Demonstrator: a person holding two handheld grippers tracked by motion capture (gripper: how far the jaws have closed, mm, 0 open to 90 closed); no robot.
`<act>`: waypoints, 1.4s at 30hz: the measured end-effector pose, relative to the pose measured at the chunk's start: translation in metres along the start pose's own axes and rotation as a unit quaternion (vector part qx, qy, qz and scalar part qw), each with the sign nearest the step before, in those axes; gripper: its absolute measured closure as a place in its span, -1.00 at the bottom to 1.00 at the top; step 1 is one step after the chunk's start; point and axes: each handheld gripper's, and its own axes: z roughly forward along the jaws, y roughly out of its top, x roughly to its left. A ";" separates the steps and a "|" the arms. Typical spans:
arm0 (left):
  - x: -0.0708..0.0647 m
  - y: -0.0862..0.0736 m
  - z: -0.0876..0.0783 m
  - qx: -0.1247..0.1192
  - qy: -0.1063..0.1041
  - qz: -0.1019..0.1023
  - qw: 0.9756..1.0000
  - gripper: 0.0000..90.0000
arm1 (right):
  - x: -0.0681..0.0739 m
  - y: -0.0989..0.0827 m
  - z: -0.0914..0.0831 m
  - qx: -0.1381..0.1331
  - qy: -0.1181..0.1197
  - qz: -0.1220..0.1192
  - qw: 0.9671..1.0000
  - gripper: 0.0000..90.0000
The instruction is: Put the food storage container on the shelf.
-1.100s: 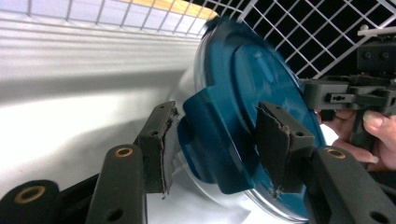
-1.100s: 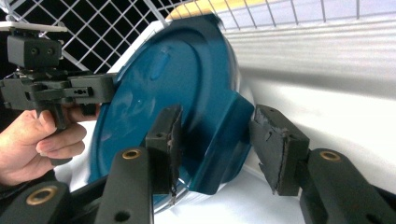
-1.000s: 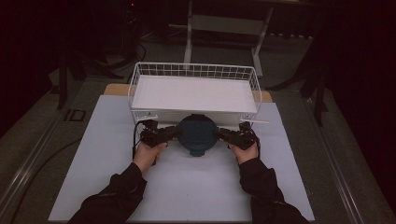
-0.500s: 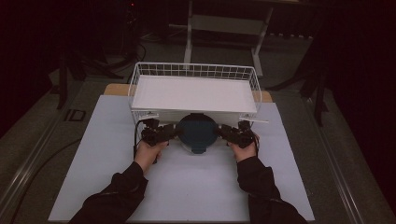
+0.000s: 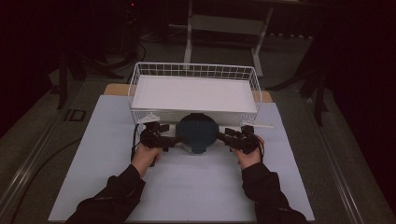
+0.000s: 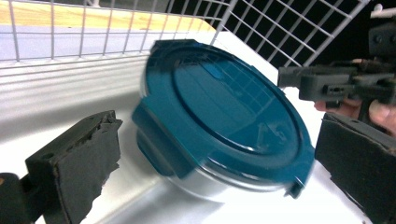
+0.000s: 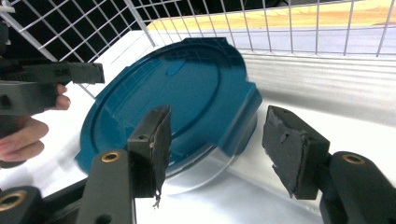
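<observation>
Readable text: none in any view.
Lid of the container (image 6: 219,112): plain teal, no legible label or brand.
Wire basket (image 5: 194,72): no tag or number.
Gripper pads (image 7: 292,142): blank black, unmarked.

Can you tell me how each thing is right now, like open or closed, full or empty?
Container: blue lid on, held between both claws, tilted, in front of the basket.
Basket: holds only a white liner.
Left claw: open, jaws on either side of the container.
Right claw: open, jaws astride the lid's side tab.
</observation>
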 end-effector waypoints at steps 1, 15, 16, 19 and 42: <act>-0.002 0.000 -0.002 0.001 -0.002 0.004 1.000 -0.99 | 0.002 0.000 -0.002 0.002 -0.002 -0.003 1.000 -0.07; -0.028 -0.007 -0.041 -0.007 -0.018 0.035 0.999 -0.99 | 0.043 -0.013 -0.024 0.028 0.018 -0.044 0.998 0.13; -0.030 -0.008 -0.045 -0.007 -0.019 0.036 0.999 -0.99 | 0.048 -0.015 -0.024 0.034 0.021 -0.047 0.998 0.15; -0.034 -0.012 -0.051 -0.004 -0.020 0.041 0.999 -0.99 | 0.058 -0.019 -0.023 0.044 0.027 -0.050 0.997 0.27; -0.065 -0.050 -0.078 0.019 -0.036 0.085 0.996 -0.99 | 0.082 -0.040 0.010 0.105 0.040 -0.066 0.991 1.00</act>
